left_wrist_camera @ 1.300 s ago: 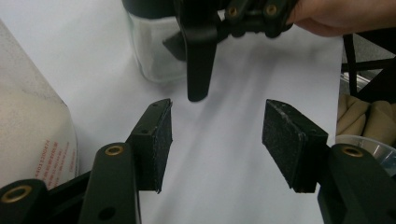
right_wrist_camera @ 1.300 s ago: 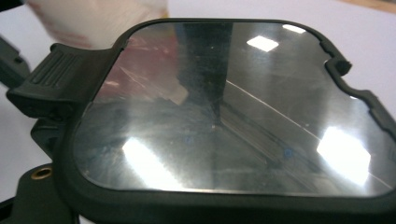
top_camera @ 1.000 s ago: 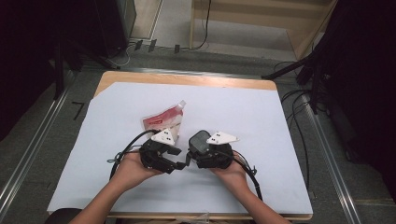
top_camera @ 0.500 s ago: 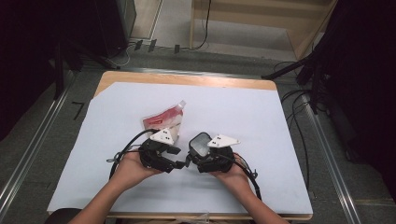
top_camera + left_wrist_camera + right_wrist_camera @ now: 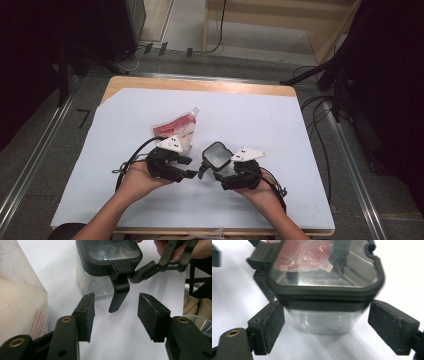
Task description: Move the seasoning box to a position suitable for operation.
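The right gripper (image 5: 216,172) has nudged the clear lidded jar (image 5: 216,155) slightly left on the counter (image 5: 280,130), jaws apart around it, while the left gripper (image 5: 113,312), jaws narrowing but empty, faces its hanging latch (image 5: 120,293).

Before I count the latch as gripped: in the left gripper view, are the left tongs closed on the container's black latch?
No. The latch hangs down from the container's lid, and the left tongs stand apart below it, not touching it.
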